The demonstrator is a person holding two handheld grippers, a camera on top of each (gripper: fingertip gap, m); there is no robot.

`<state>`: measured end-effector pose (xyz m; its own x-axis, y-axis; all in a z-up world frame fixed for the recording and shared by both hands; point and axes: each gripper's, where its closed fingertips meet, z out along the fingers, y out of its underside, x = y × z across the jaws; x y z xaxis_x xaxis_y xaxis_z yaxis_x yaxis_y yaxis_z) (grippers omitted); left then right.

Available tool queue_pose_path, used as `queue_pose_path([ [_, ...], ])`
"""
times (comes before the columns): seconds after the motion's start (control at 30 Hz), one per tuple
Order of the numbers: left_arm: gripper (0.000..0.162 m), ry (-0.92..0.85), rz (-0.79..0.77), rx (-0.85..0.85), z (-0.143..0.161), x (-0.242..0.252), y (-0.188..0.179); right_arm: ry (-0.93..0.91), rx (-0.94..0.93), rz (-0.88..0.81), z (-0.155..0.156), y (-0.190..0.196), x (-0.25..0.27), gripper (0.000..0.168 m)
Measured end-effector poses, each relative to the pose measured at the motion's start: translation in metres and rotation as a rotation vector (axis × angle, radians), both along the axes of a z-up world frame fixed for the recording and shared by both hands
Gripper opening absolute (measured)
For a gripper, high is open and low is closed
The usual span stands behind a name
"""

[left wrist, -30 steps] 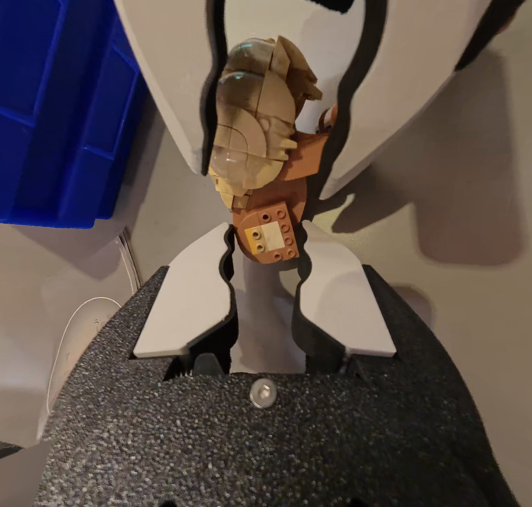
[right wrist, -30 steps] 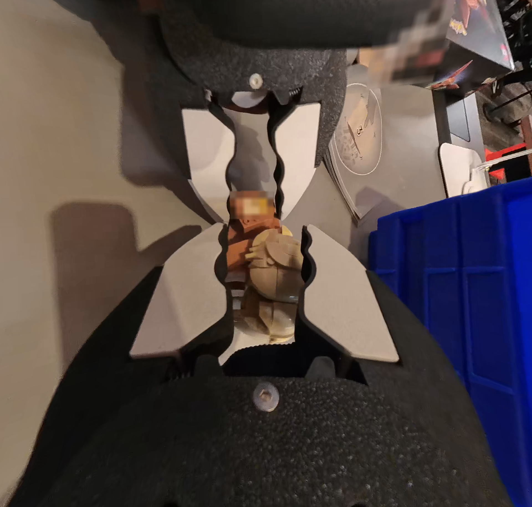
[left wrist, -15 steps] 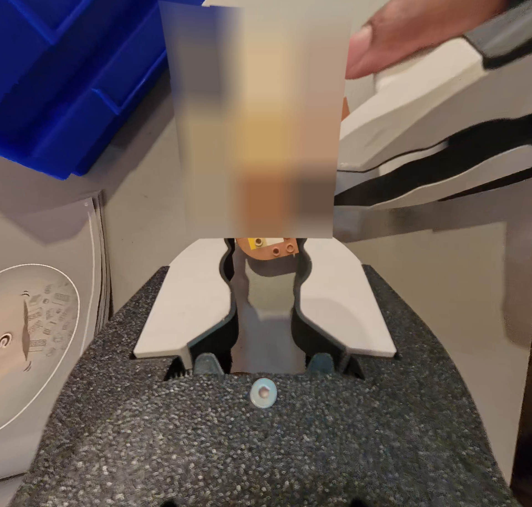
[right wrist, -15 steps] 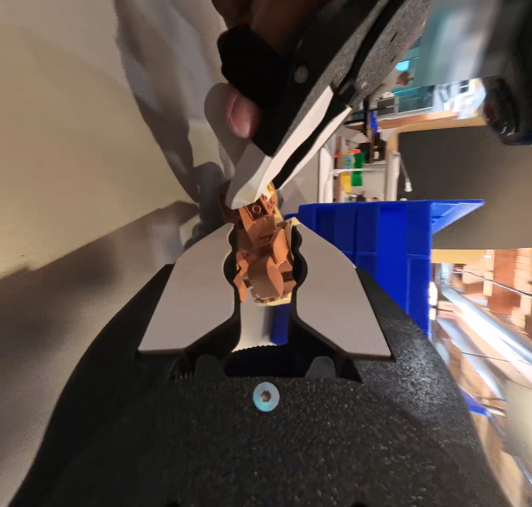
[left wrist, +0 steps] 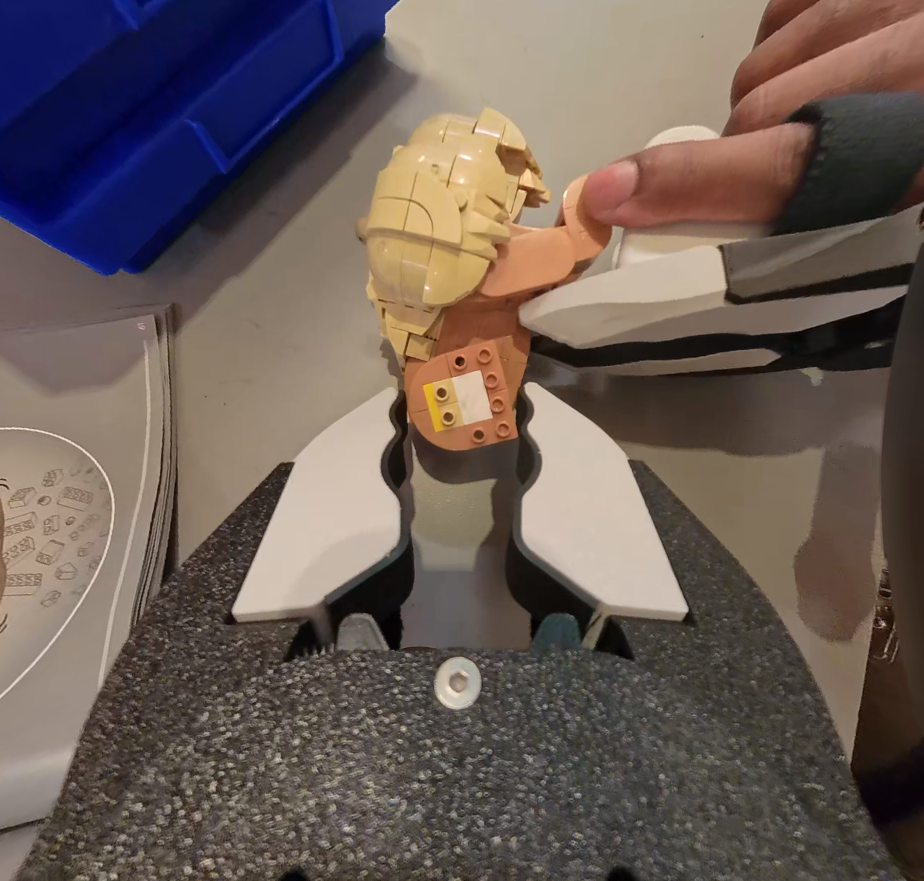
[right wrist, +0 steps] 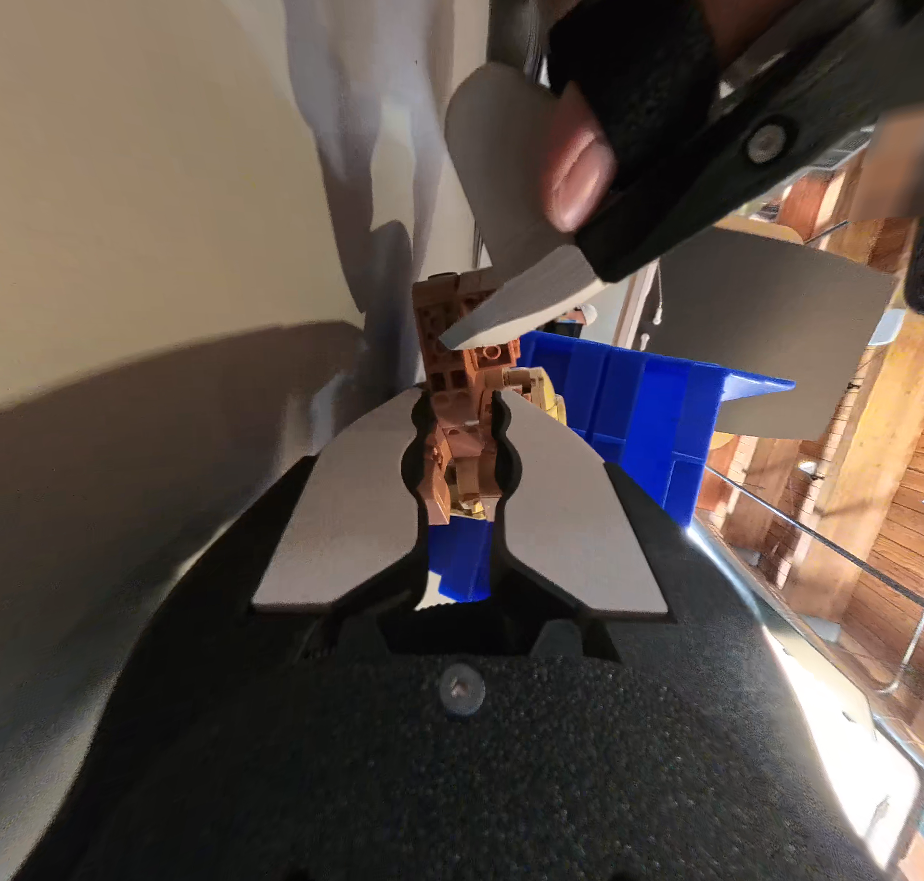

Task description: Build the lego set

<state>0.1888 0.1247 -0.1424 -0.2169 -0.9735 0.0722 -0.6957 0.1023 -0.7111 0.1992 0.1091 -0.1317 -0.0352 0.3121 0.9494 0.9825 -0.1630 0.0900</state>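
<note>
The lego model [left wrist: 440, 237] is a figure with tan hair bricks, a flesh-coloured part and a brown studded base [left wrist: 465, 407]. My left gripper [left wrist: 462, 397] is shut on the base, with both fingertips against its sides. My right gripper [left wrist: 540, 332] comes in from the right and is shut on the model's brown middle. In the right wrist view my right gripper [right wrist: 457, 397] clamps the brown and flesh bricks [right wrist: 465, 437], and a left finger [right wrist: 525, 302] touches the base from above. A thumb [left wrist: 650, 192] presses on the flesh-coloured part.
A blue bin [left wrist: 150, 81] stands at the back left and also shows in the right wrist view [right wrist: 625, 407]. An instruction booklet [left wrist: 75, 482] lies on the grey table [left wrist: 550, 56] at the left. A person's hand [left wrist: 825, 81] fills the upper right.
The right gripper has swung from facing my left gripper head-on to coming in from the right side. The model has turned with it. A thumb now rests on the flesh-coloured part.
</note>
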Motion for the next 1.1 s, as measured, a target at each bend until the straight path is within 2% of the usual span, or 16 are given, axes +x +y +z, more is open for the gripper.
queue_pose_path([
  [0.27, 0.042, -0.002, 0.02, -0.009, 0.0, 0.001, 0.003, -0.13, 0.054, -0.009, 0.0, 0.005, 0.0, 0.024],
  [0.57, 0.042, -0.015, 0.024, -0.014, 0.002, 0.003, 0.002, -0.149, 0.049, -0.024, -0.003, 0.007, 0.005, 0.017],
  [0.83, 0.042, -0.011, -0.001, 0.018, 0.002, 0.001, 0.002, -0.202, 0.059, -0.017, -0.003, 0.008, 0.003, 0.017],
  [0.93, 0.042, -0.023, -0.009, 0.062, 0.007, -0.001, 0.004, -0.209, 0.056, -0.016, -0.003, 0.008, 0.003, 0.017],
  [1.1, 0.039, -0.042, -0.007, 0.03, 0.017, -0.005, 0.007, -0.231, 0.052, -0.014, -0.005, 0.008, 0.002, 0.017],
])
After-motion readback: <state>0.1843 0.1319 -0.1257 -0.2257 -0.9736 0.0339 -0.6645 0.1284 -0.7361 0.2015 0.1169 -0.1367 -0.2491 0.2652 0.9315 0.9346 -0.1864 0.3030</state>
